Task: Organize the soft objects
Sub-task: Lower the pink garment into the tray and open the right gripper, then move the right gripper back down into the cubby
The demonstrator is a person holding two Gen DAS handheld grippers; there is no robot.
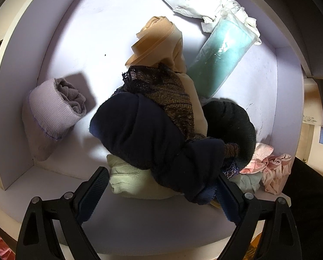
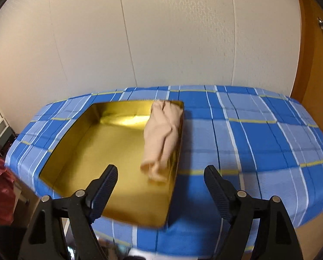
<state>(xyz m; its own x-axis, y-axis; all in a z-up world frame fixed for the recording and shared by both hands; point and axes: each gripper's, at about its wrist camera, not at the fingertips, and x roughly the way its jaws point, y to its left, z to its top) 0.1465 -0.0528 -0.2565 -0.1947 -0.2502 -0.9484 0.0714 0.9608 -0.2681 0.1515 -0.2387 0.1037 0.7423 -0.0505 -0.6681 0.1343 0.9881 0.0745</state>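
Lying along right wall of shiny gold tray (image 2: pixel 92 151): beige rolled cloth (image 2: pixel 162 138), soft, creased; rest of tray floor bare. Right tool (image 2: pixel 161 186) hovering spread, gripping nothing. Left tool (image 1: pixel 161 192) standing wide over heaped socks in pale drawer (image 1: pixel 14 86), navy bundle (image 1: pixel 144 134) possibly brushing one finger.

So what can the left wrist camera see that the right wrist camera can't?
Only the left wrist view shows a white drawer of soft things: a navy bundle, a lilac sock roll, a teal roll. Only the right wrist view shows a gold tray holding a beige roll on a blue plaid cloth. Both show an open black gripper, left and right.
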